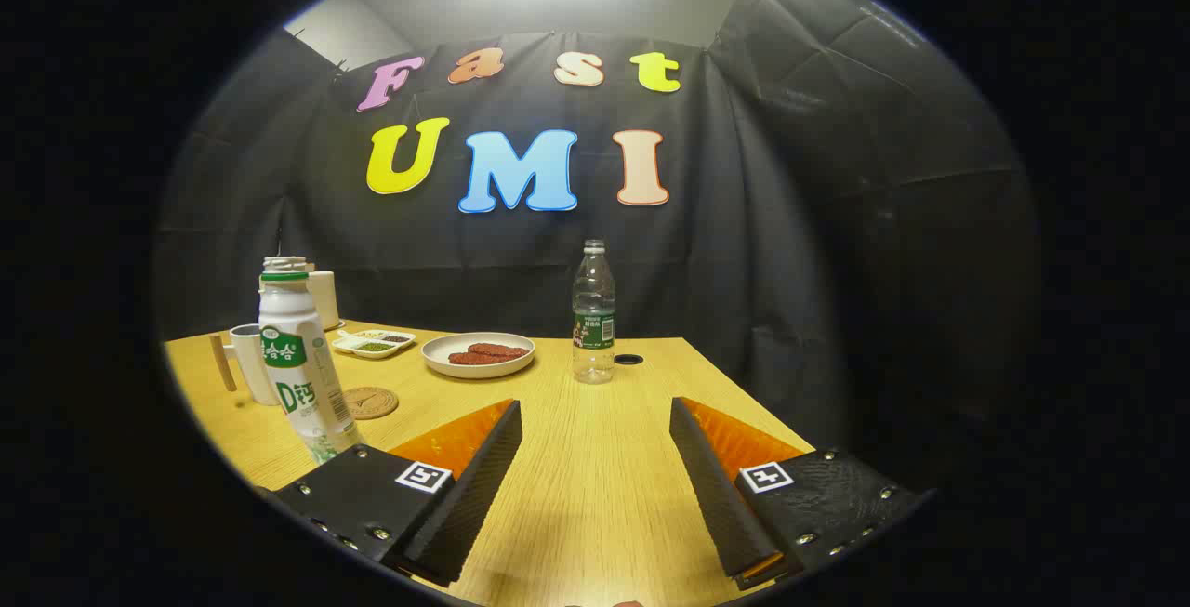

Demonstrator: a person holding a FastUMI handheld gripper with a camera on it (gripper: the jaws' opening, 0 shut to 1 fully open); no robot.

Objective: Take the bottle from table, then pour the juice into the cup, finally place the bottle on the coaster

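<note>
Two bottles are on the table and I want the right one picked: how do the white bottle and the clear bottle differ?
The white bottle is opaque with a green cap; the clear bottle is see-through, uncapped and looks empty. The white one stands beside the hand-held gripper's open fingers; the clear one stands well beyond them. Both stand upright on the table and carry green labels.

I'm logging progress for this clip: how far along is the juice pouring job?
Nothing looks done yet. The white green-capped juice bottle stands on the wooden table, beside the left finger, not held. The hand-held gripper is open with bare table between its fingers. Still left: grasping the bottle, pouring into the white cup behind it, then setting the bottle on the round cork coaster.
</note>
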